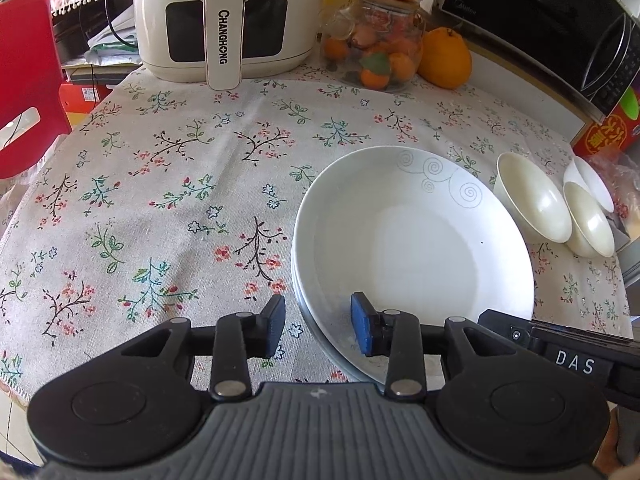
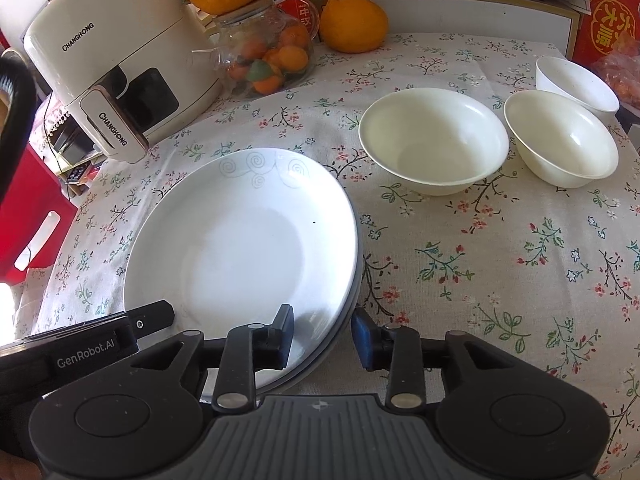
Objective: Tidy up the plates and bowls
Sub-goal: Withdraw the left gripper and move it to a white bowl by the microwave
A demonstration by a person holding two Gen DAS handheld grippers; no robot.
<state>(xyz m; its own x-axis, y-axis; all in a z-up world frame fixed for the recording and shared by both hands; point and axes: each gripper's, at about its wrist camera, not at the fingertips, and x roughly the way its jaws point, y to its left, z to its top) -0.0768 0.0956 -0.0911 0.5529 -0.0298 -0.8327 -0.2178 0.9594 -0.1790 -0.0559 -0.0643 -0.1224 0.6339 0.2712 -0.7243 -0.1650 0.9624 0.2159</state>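
A stack of white plates (image 1: pixel 412 236) is sitting on the table with the flowery cloth (image 1: pixel 160 200); the top plate is showing grey swirls near its far rim; the left gripper (image 1: pixel 318 326) is reaching over the near left edge of the stack, with one blue pad (image 1: pixel 362 330) above the plate and the other out over the cloth; its jaws are standing apart and the pads are not pressing on the rim; the right gripper (image 2: pixel 322 338) is doing the same at the near right edge, one finger over the plate and one over the cloth, jaws apart, squeezing nothing; three cream bowls (image 2: pixel 434 140) are standing in a row to the right of the plates, well apart from them; behind the plates a cream air fryer (image 1: pixel 228 20) is standing next to a glass jar (image 1: pixel 376 44) of small oranges; a big orange (image 1: pixel 444 58) is lying just beside the jar
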